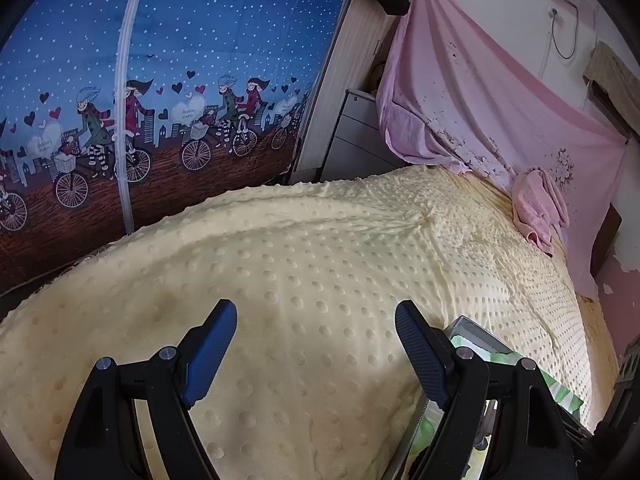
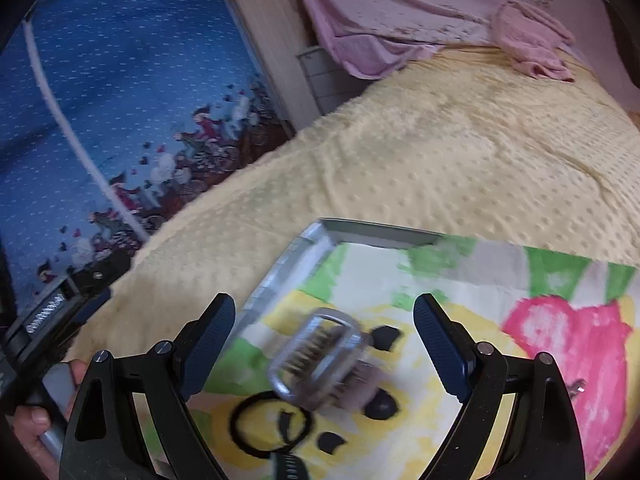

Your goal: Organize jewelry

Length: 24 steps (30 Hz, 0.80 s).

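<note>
Blanket (image 1: 320,264): pale yellow, dimpled dot texture all over. Behind the blanket, curtain (image 1: 168,60): blue, white dots, band of cartoon cyclists and dark hearts on brown. Drape (image 1: 492,92) beyond the blanket: pink. Tray (image 2: 280,268) on the blanket: grey rim, cloth (image 2: 500,320) inside painted green, yellow, pink, black marks

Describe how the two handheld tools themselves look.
Both the left tool and the right tool are matte black, with triangular cut-outs, silver round pivot pins and textured dark-blue pads. No cables show on either.
</note>
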Available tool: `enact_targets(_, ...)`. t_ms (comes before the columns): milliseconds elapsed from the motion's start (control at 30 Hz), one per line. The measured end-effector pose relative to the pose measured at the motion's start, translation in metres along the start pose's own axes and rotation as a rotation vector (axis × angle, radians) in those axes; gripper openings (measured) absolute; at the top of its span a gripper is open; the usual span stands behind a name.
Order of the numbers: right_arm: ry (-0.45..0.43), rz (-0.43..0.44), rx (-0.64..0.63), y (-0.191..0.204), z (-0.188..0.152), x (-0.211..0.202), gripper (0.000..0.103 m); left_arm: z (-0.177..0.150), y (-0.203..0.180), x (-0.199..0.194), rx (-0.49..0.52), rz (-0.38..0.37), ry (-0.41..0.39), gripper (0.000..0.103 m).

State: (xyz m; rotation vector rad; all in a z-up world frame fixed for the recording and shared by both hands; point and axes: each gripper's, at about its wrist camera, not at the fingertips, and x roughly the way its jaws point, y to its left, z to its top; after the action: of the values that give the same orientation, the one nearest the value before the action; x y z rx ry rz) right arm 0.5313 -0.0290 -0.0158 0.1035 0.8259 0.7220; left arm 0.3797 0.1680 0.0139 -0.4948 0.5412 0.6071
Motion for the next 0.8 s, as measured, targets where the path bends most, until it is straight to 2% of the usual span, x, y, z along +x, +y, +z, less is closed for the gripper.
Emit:
enact_targets(200, -0.033, 0.030, 0.010, 0.009, 0.000, -0.009, 0.088, 0.001, 0.000, -0.003, 0.006, 0.002, -0.006, 0.080)
enact_targets(367, -0.105, 0.018, 0.020, 0.014, -0.003, -0.056, 0.088, -0.004, -0.001, -0.022, 0.019, -0.033, -0.007, 0.080)
enact_targets(433, -0.127, -0.001, 0.008, 0.016, -0.008, -0.079, 0.088, -0.010, -0.003, -0.036, 0.028, -0.071, -0.006, 0.080)
enact_targets(600, -0.143, -0.031, 0.005, 0.021, -0.037, -0.121, 0.088, -0.037, -0.010, -0.070, 0.098, -0.133, -0.004, 0.080)
enact_targets(800, -0.098, -0.064, 0.029, 0.018, -0.083, -0.142, 0.088, -0.072, -0.010, -0.097, 0.174, -0.199, 0.030, 0.080)
